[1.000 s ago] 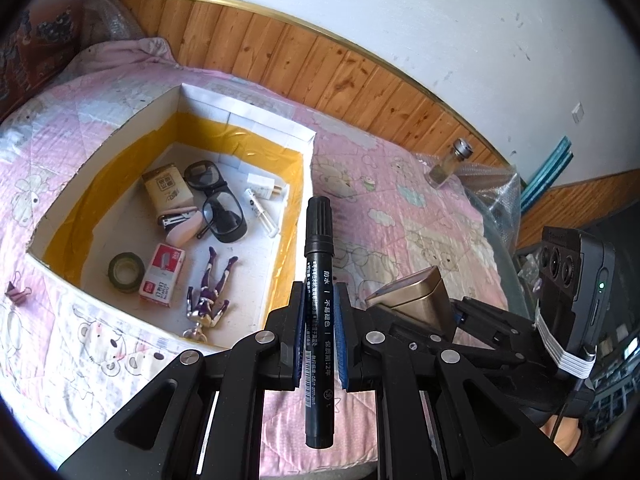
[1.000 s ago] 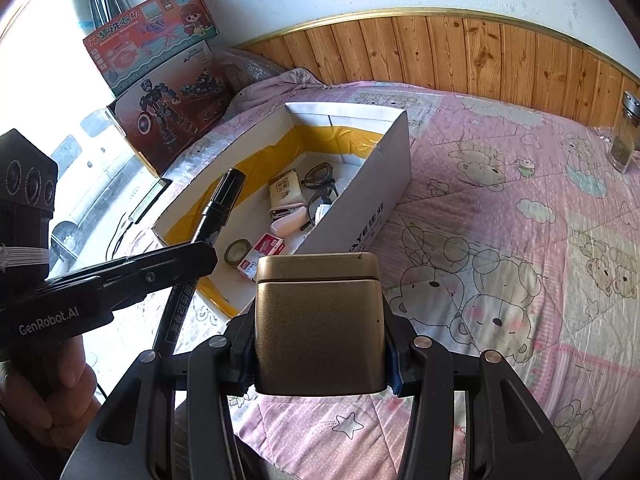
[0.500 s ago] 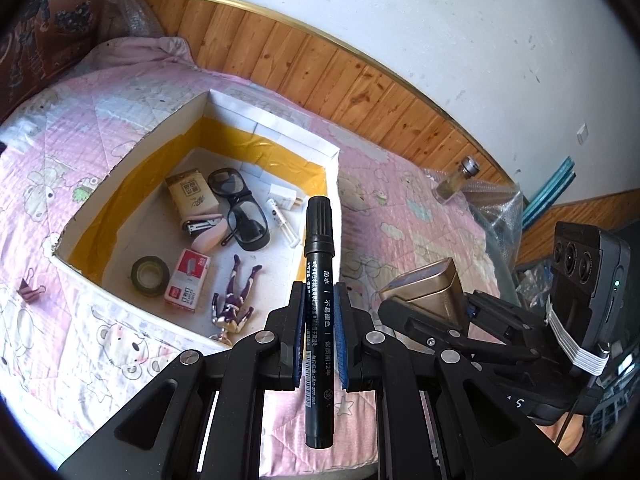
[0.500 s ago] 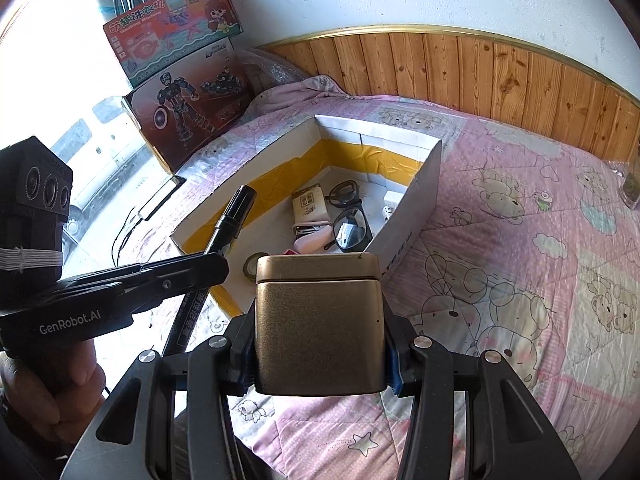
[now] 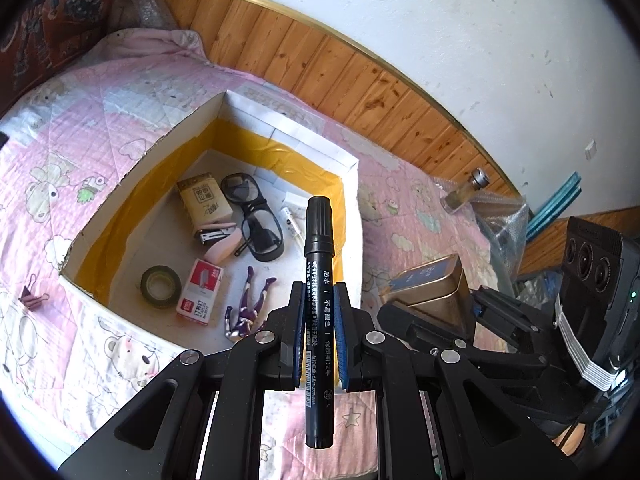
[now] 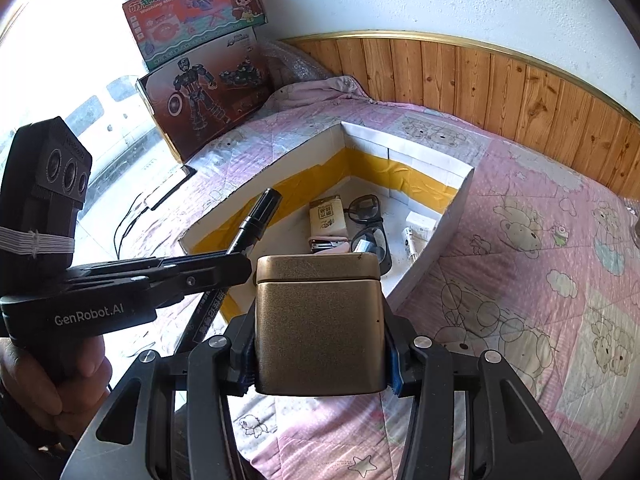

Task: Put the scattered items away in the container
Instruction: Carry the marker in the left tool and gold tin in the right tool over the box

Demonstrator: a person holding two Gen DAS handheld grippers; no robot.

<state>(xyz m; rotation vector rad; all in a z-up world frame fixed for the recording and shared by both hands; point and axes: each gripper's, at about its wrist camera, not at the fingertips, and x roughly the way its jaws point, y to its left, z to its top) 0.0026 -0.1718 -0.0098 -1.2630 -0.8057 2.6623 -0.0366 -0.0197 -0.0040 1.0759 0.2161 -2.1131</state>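
Note:
My left gripper point(image 5: 319, 334) is shut on a black marker point(image 5: 318, 280), cap end forward, over the near right corner of the white box point(image 5: 180, 136) with yellow tape inside. Inside the box lie glasses point(image 5: 256, 216), a tan packet point(image 5: 204, 200), a stapler, a tape roll point(image 5: 160, 284), a red staple box point(image 5: 200, 294) and a small purple figure point(image 5: 248, 308). My right gripper point(image 6: 318, 320) is shut on a gold tin point(image 6: 318, 320), held above the pink quilt just in front of the box point(image 6: 440, 240). The marker point(image 6: 256, 220) and left gripper point(image 6: 172, 276) also show at the left of the right wrist view.
A pink binder clip point(image 5: 32, 298) lies on the quilt left of the box. A small glass bottle point(image 5: 464, 192) stands near the wood-panelled wall at the right. Toy boxes point(image 6: 200, 64) lean at the far left corner. A hand point(image 6: 52, 380) holds the left gripper.
Both grippers have moved toward the box with their loads; the box now looks larger and nearer the centre in both views. The grips are unchanged.

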